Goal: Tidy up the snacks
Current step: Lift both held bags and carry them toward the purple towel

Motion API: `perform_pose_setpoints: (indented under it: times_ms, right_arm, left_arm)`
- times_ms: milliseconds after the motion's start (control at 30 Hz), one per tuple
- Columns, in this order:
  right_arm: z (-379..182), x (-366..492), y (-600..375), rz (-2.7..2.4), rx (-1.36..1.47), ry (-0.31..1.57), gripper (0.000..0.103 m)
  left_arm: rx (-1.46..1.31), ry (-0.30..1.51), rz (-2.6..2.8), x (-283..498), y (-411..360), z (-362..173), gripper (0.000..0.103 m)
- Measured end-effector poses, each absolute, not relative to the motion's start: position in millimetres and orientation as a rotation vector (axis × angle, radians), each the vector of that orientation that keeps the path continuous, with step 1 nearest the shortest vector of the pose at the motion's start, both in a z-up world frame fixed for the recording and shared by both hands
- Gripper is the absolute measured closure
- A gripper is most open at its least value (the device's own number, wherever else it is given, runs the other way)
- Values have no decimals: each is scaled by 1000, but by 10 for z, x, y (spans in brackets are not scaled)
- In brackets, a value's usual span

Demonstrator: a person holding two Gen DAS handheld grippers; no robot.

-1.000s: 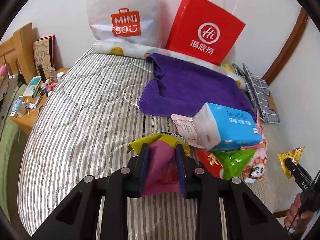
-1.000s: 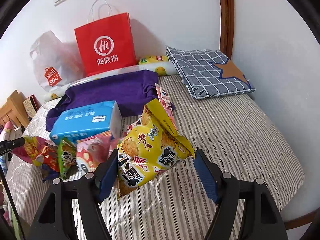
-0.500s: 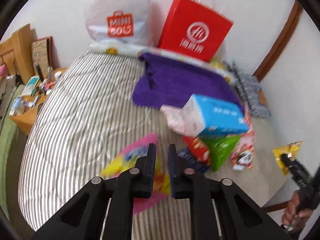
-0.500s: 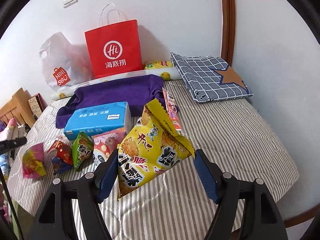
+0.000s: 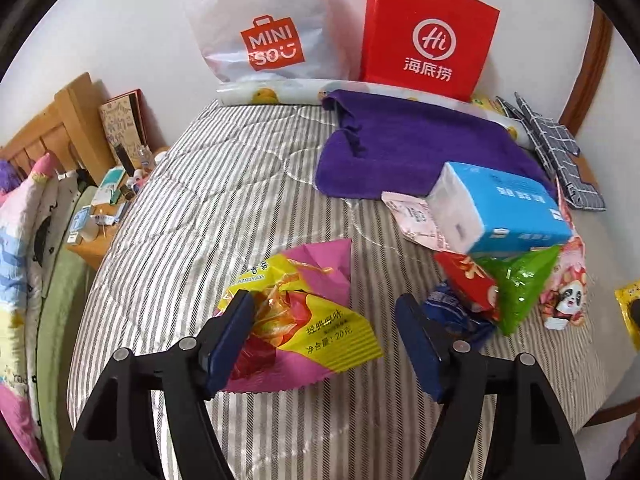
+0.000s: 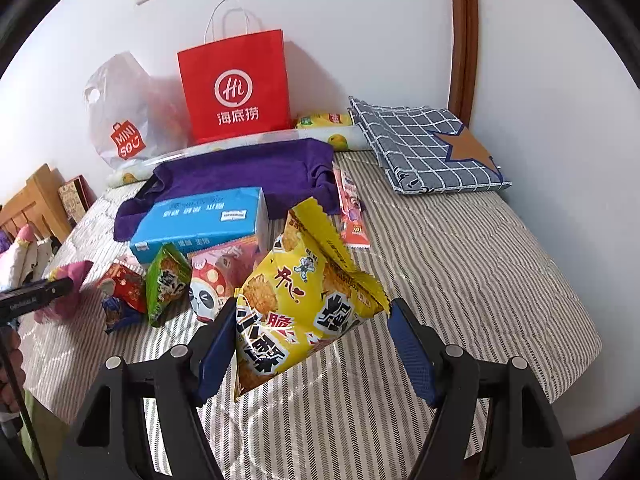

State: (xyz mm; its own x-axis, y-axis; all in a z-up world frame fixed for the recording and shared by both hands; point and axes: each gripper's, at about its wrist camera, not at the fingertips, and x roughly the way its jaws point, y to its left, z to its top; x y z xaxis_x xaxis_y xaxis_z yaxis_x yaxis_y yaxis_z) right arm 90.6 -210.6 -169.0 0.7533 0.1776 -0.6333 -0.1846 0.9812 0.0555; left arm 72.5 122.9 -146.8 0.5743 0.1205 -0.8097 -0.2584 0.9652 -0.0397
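Jaws of the left gripper [image 5: 324, 332] are spread wide over a pink-and-yellow snack packet [image 5: 304, 320] lying loose on the striped bed [image 5: 192, 208], apparently set apart from the heap beside the blue tissue pack [image 5: 500, 212]. Meanwhile, a yellow snack bag [image 6: 304, 300] is seen between the parted, non-gripping jaws of the right gripper [image 6: 312, 344].

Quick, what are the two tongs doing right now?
Left tongs: open, holding nothing; the pink chip bag lies loose between them.
Right tongs: open around the yellow snack bag.
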Motion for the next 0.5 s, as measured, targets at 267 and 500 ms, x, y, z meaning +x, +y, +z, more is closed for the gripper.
perform_pose_setpoints:
  times_ms: [267, 500]
  right_arm:
    - [-1769, 1018, -2128, 184, 1, 713, 31]
    - [-1806, 1048, -2129, 184, -3, 720, 31]
  left_arm:
    - [-128, 966, 295, 856, 1326, -1571, 29]
    - [-137, 956, 315, 867, 1381, -1599, 39]
